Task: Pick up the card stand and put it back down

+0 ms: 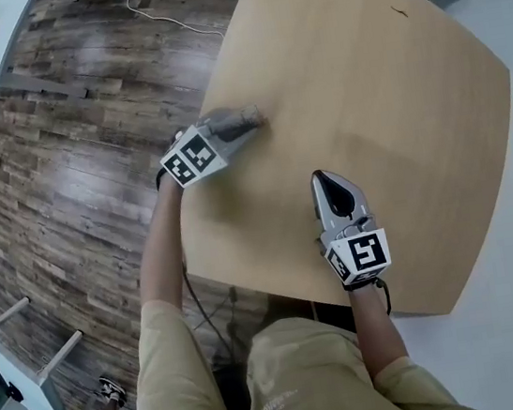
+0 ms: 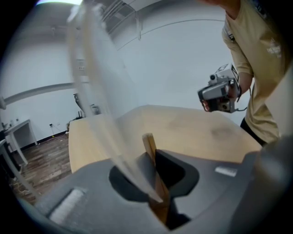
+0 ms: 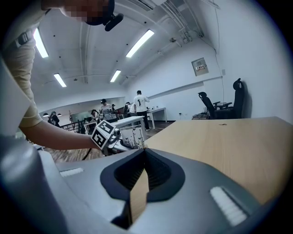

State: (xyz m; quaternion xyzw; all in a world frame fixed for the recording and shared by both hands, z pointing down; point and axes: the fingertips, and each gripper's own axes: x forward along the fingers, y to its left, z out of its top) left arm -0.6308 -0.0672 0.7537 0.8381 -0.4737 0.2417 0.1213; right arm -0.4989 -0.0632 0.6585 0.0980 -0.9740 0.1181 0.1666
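While the left gripper (image 1: 252, 116) is clamped on the card stand (image 2: 150, 145), the right gripper (image 1: 322, 179) is empty, its jaws together at the tips with nothing between them. Left gripper view: both jaws press onto a thin wooden strip, the stand's base, which sits on edge between them and leans a little. A clear sheet (image 2: 103, 105) rises from that strip up and to the left, too blurred to read any print on it. Right gripper view: the same stand shows as a pale panel with dark line markings, just ahead of the left gripper's marker cube (image 3: 104, 133) and close to the table's left edge. Whether the base touches the tabletop cannot be told from any view. Head view: a light wooden table (image 1: 391, 86) with rounded corners. The left gripper reaches in over the left edge and points toward the middle, with its cube right at the rim. The right gripper is by the near edge, pointing away from the person, well apart from the left one and low over the wood. Dark plank floor (image 1: 66, 131) lies beyond the left edge. The person wears a tan shirt (image 1: 291, 384), and both forearms come in from the near edge — one to each tool.
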